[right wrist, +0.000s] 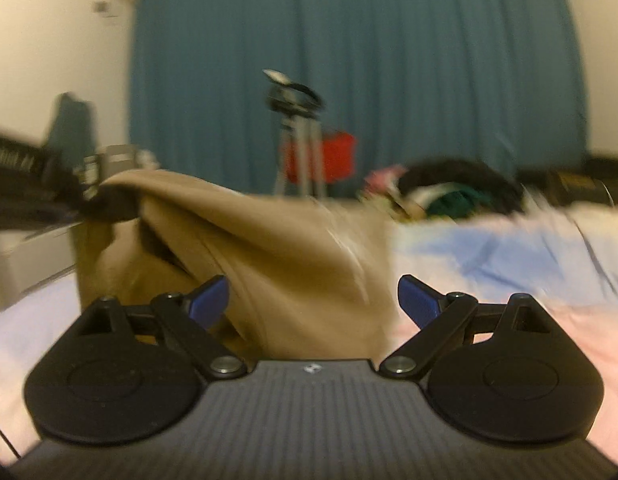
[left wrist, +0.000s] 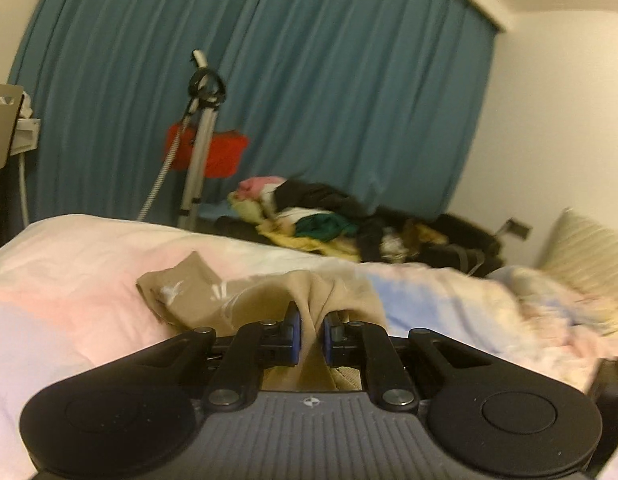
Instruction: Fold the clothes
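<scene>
A tan garment [left wrist: 197, 296] lies crumpled on the pastel bed cover [left wrist: 69, 280]. My left gripper [left wrist: 312, 334] is shut on a bunched fold of the tan garment, and cloth hangs down between its blue pads. In the right wrist view the same tan garment [right wrist: 269, 248] is lifted at its left end by the left gripper [right wrist: 109, 200], dark and blurred. My right gripper [right wrist: 313, 300] is open, its blue fingertips [right wrist: 417, 300] on either side of the lower cloth without closing on it.
A pile of mixed clothes [left wrist: 329, 220] sits at the bed's far side. A tripod [left wrist: 197, 140] with a red basket [left wrist: 225, 152] stands before teal curtains [left wrist: 309, 80]. A striped pillow [left wrist: 589, 248] lies right. A white desk [right wrist: 29, 248] stands left.
</scene>
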Tool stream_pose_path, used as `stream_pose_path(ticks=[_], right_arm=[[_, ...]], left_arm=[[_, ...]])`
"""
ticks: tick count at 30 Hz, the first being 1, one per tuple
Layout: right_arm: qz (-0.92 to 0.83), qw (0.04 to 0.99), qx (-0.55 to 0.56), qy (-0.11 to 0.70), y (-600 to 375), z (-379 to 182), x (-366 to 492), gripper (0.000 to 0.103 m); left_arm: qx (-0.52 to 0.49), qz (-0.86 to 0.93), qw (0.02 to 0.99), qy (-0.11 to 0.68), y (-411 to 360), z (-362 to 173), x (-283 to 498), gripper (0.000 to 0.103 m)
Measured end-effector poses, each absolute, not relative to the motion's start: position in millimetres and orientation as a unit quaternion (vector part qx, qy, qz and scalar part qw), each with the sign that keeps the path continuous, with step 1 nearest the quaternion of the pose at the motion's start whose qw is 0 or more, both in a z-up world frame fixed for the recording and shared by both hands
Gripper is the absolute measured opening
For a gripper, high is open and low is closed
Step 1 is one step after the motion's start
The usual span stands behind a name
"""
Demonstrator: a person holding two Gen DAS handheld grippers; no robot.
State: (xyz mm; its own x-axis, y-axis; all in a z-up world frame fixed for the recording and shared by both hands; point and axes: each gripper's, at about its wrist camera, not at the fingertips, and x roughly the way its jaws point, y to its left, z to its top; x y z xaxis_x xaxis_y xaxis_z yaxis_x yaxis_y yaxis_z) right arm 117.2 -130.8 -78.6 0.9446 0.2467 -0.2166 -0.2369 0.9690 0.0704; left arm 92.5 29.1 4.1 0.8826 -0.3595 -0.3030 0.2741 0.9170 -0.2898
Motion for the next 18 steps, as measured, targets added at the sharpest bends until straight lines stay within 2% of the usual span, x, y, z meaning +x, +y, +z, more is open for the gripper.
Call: stream_pose_path(ticks=[5,11,14,18], right_arm=[[0.171,0.979,-0.035,0.110,-93.1,-74.1,86.4,0.093],[0.189,0.961,-0.143,0.144,-55.1,-93.5,86.4,0.093],[0.165,0.957,-0.141,0.192,-57.6,-105.3,101.2,0.093],[0.102,0.969,-0.072,0.215,-92.0,-98.4,120.8,0.093]], left_arm=[[-0.152,-0.171,0.956,0.184,48.2,-0.8,61.7,0.011],[-0.205,-0.154,0.944,0.206,80.4,-17.5,77.8,0.012],[-0.212,-0.140,0.943,0.215,88.5,-24.4,89.2,0.013],[-0.207,-0.122,0.941,0.239,88.5,-36.1,104.9,0.014]])
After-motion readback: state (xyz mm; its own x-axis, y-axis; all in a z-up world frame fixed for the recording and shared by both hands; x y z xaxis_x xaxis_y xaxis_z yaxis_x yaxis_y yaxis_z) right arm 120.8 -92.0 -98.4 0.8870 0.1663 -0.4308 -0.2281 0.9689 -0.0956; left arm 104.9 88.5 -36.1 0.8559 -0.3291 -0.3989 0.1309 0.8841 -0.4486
